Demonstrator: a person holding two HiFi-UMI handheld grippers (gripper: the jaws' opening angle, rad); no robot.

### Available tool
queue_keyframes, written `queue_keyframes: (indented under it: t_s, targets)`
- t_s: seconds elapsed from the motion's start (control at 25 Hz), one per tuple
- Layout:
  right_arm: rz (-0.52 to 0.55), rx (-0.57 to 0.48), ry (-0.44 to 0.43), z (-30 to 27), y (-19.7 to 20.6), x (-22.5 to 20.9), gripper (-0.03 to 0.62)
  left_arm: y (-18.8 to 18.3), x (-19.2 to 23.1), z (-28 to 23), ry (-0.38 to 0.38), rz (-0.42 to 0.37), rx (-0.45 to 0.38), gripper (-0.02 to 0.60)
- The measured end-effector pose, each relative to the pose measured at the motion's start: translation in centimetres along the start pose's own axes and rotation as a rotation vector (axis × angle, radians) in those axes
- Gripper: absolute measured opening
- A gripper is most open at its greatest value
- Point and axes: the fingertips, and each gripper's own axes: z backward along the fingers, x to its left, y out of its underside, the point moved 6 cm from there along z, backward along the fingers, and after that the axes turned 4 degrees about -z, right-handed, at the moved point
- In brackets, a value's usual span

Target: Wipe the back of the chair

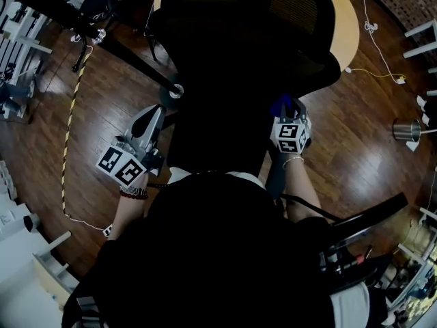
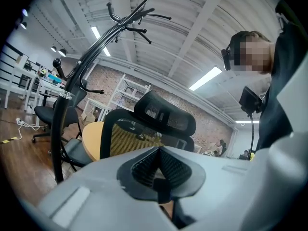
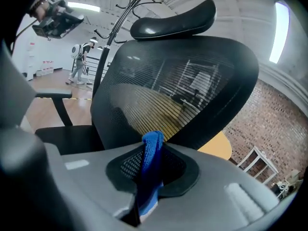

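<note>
A black mesh office chair fills the middle, and I see its back [image 1: 246, 39] from above. My right gripper [image 1: 289, 118] is at the back's right side, shut on a blue cloth [image 1: 283, 105]. In the right gripper view the cloth [image 3: 153, 148] stands pinched in my right gripper [image 3: 151, 166], with the chair's mesh back [image 3: 178, 90] and headrest [image 3: 173, 20] close ahead; I cannot tell whether the cloth touches the mesh. My left gripper [image 1: 151, 123] hangs left of the chair. It [image 2: 159, 170] is shut and holds nothing, and points at the chair back [image 2: 139, 141].
A black coat stand [image 2: 72, 95] rises left of the chair, with its base [image 1: 176, 91] on the wood floor. A round yellow table [image 1: 349, 26] lies beyond the chair. A metal bin [image 1: 407, 129] stands at the right. Another chair's armrest [image 1: 369, 214] is near my right elbow.
</note>
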Motion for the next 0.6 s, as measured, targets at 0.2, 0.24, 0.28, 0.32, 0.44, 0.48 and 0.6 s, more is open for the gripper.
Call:
queue_keyframes:
  t_s: [0.2,0.24,0.28,0.32,0.44,0.48,0.6]
  targets:
    - [-0.009,0.022,0.024,-0.5,0.2,0.6,0.043,-0.2,0.8,0.7,-0.001,0.009,0.004,0.006]
    - [-0.011,0.024,0.032,-0.6,0.1,0.7,0.043,-0.2,1.1,1.0,-0.005,0.01,0.005,0.006]
    - [-0.009,0.025,0.034,-0.7,0.0,0.9,0.043,-0.2,1.3,1.2,-0.009,0.011,0.007,0.006]
    - [-0.002,0.025,0.03,-0.9,-0.1,1.1,0.043,-0.1,1.6,1.5,-0.013,0.013,0.01,0.006]
    - [0.04,0.031,0.009,-1.9,-1.0,2.1,0.043,0.1,2.4,2.4,-0.024,0.019,0.017,0.006]
    - [0.047,0.034,0.01,-2.2,-1.3,2.4,0.043,0.1,2.8,2.7,-0.029,0.021,0.019,0.006]
    - [0.042,0.03,0.011,-3.1,-2.2,3.8,0.043,0.1,4.3,3.7,-0.043,0.028,0.023,0.006]
